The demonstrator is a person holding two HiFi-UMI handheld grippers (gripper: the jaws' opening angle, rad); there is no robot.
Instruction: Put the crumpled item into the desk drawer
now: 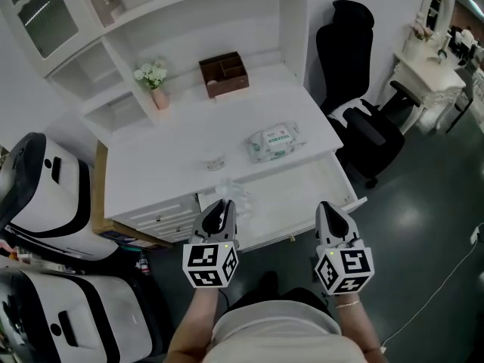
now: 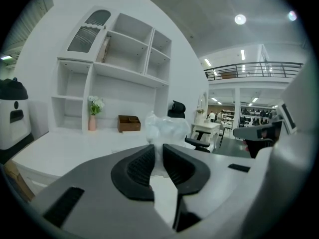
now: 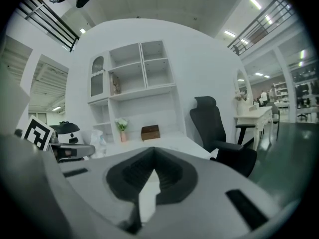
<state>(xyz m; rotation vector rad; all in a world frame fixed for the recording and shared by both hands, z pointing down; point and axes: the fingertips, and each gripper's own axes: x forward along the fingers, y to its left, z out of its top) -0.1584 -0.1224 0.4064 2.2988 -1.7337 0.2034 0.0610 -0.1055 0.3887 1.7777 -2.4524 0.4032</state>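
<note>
The crumpled item is a wad of clear plastic [image 1: 236,193]. It sticks out of my left gripper [image 1: 221,206], which is shut on it just above the left part of the open desk drawer [image 1: 302,195]. In the left gripper view the plastic wad [image 2: 167,128] rises from between the dark pads [image 2: 141,167], pinched at its lower end. My right gripper [image 1: 328,207] hovers over the drawer's front right corner. Its jaws meet at the tips in the right gripper view [image 3: 152,153], with nothing between them.
On the white desk top [image 1: 181,138] lie a pack of wet wipes [image 1: 272,142], a small clear object [image 1: 215,162], a brown wooden organizer [image 1: 224,74] and a pink vase of flowers [image 1: 155,83]. A black office chair [image 1: 359,119] stands at the right, and white-and-black machines [image 1: 45,195] at the left.
</note>
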